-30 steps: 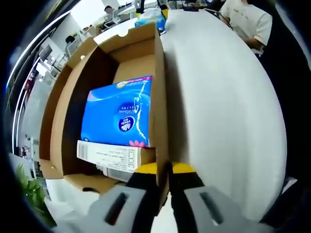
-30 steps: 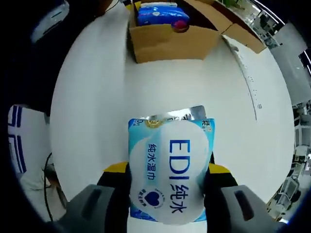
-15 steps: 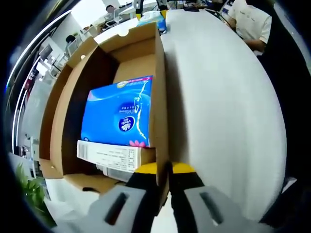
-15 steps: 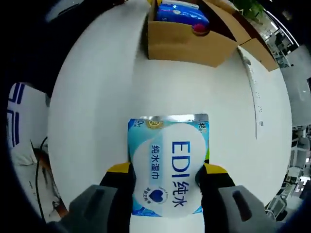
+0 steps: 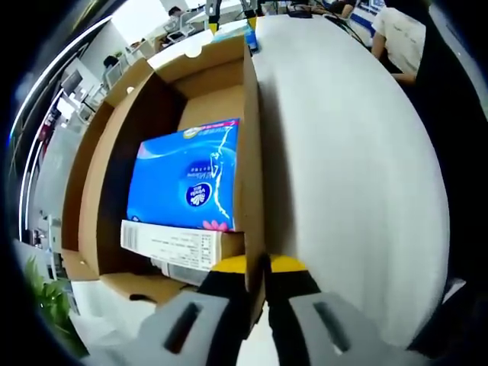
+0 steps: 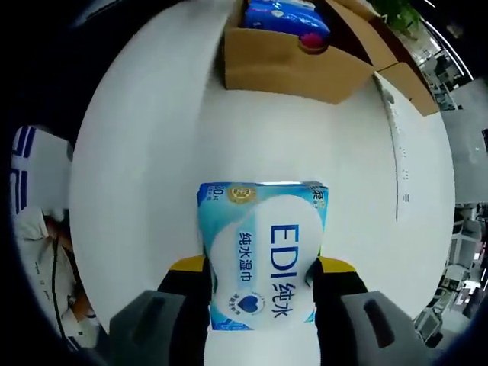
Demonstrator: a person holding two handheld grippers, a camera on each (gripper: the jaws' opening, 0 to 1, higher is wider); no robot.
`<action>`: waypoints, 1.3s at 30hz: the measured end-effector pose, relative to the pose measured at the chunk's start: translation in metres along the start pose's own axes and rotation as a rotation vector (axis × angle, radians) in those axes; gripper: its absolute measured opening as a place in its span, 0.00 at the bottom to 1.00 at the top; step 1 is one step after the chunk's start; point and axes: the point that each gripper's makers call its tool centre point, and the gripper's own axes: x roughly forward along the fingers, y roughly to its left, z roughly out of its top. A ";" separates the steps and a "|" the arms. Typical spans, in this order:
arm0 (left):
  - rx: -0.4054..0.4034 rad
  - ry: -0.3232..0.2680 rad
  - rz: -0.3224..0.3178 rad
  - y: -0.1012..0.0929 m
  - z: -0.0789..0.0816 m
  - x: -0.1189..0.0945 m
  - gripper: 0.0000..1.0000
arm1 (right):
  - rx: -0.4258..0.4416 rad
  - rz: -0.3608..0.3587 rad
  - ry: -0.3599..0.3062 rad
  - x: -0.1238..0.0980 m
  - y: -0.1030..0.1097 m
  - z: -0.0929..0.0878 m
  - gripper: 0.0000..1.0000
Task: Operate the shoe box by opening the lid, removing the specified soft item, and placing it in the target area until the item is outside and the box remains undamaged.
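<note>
You were at the placing step: the soft item was already out of the shoe box, and what remained, by my reading, was to lower it onto the target area and let go.

Your right gripper held the wet wipes pack between its jaws, which were spread to the pack's width and pressed against both its sides. The pack lay flat above the white surface; I could not tell whether it touched it. The box stood well ahead of that gripper, open, with a blue pack showing inside.

Your left gripper had its jaws nearly together, pinching the box's upright cardboard wall, which ran straight ahead of it from between the jaws. To the left of that wall, inside the box, lay a blue tissue pack with a white labelled carton nearer the gripper.

The next move called for a gentle descent, then widening the right jaws evenly so the pack did not drag. Keep the left hold light; squeezing or twisting that wall could crease it.
</note>
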 end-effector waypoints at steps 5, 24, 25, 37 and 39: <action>0.002 0.000 0.004 0.000 0.000 0.000 0.06 | 0.003 0.000 -0.002 0.000 0.000 0.000 0.55; 0.004 -0.003 0.008 0.001 0.000 -0.001 0.06 | 0.095 -0.018 0.011 0.009 -0.001 -0.011 0.66; 0.004 -0.003 0.008 0.001 0.000 -0.001 0.06 | 0.100 -0.018 0.010 0.008 -0.001 -0.011 0.66; 0.005 -0.005 0.009 0.001 -0.001 -0.003 0.06 | 0.131 -0.056 -0.004 -0.005 -0.003 -0.002 0.67; 0.005 -0.005 0.009 0.001 -0.001 -0.003 0.06 | 0.136 -0.058 -0.007 -0.008 -0.003 -0.001 0.68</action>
